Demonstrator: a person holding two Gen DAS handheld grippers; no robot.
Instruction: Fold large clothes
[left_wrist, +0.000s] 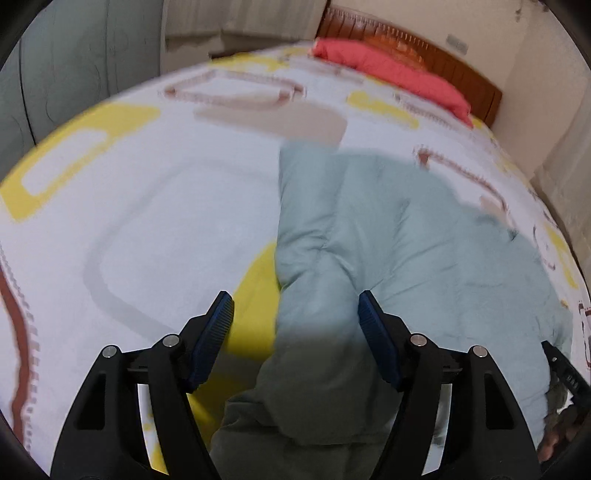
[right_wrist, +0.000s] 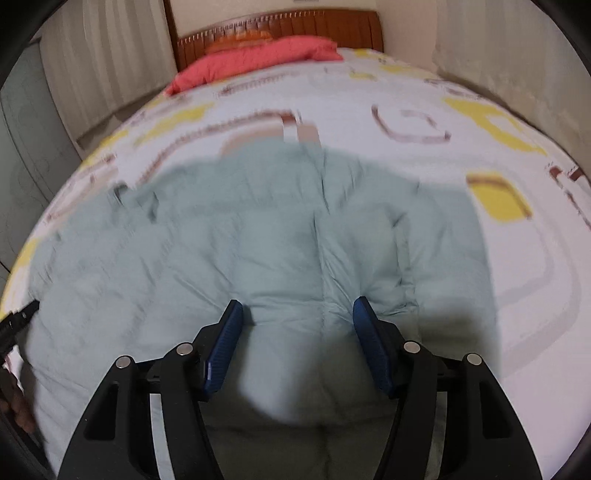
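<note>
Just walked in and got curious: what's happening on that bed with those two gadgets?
A person is folding a puffy pale green jacket spread on a patterned bedspread, holding tongs in each hand. The left tongs hang over the jacket's left edge, the right tongs over its middle. Both look open, with padding bulging between their blue pads, but no clear grip yet. A pink pillow lies by the wooden headboard.
</note>
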